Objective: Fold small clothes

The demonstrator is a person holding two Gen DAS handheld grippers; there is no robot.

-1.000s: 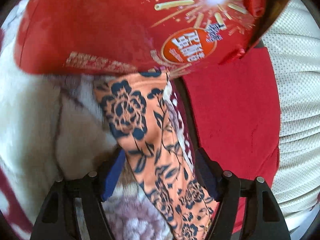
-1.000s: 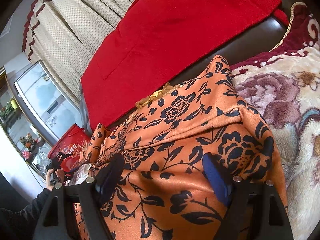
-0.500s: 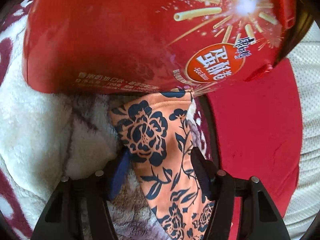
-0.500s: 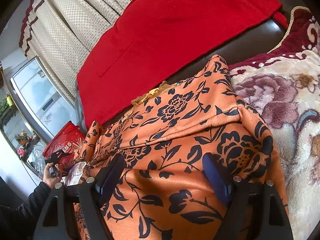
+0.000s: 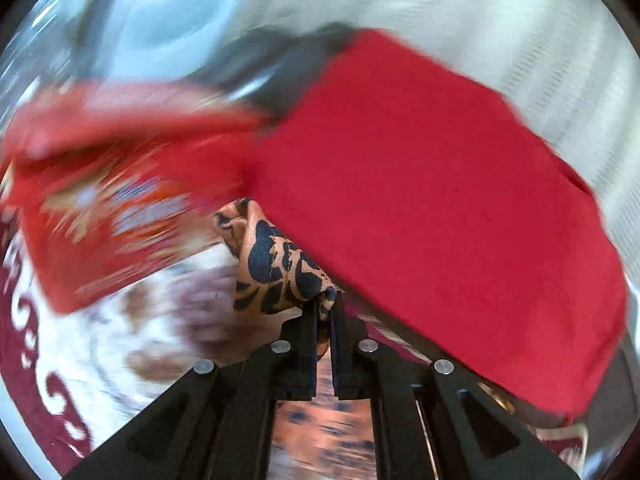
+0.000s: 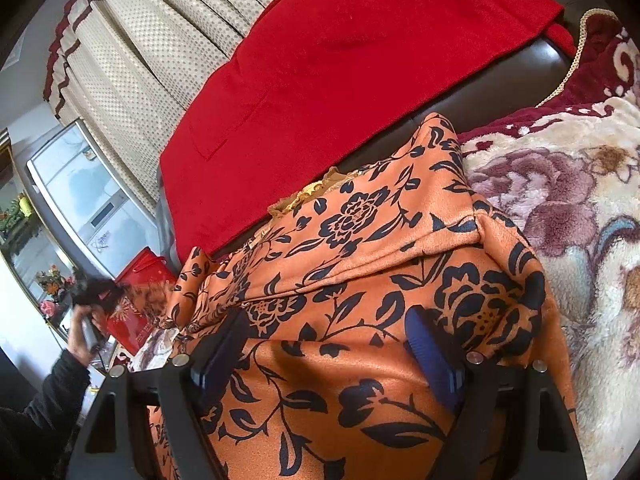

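Left gripper [image 5: 325, 300]: my jaws have just been closing and now pinch together on a bunched corner of the garment [image 5: 276, 264], orange cloth with dark flowers; the cloth sticks out past the tips and trails under the fingers.
Right gripper [image 6: 332, 344]: my jaws stand wide apart over the garment [image 6: 360, 320], pads not pressing the cloth; fabric lies between and below them.
Garment position: spread on the plush blanket [image 6: 580, 240], body of it under my right gripper, one sleeve end reaching left toward my left hand [image 6: 82, 332].
Garment edges: the collar trim points at the red cloth [image 6: 340, 60]; the right edge drops straight onto the blanket.
Far boundary: dark sofa back [image 6: 500, 92] with the red cloth draped on it, just beyond the collar.
Left boundary: red snack box [image 5: 100, 216], blurred, just beside the pinched corner.
Open room: bare blanket to the right of the garment.
Background: dotted curtain [image 6: 132, 60] behind the sofa.
Picture quality: the left wrist view is motion-blurred; fine detail cannot be read.
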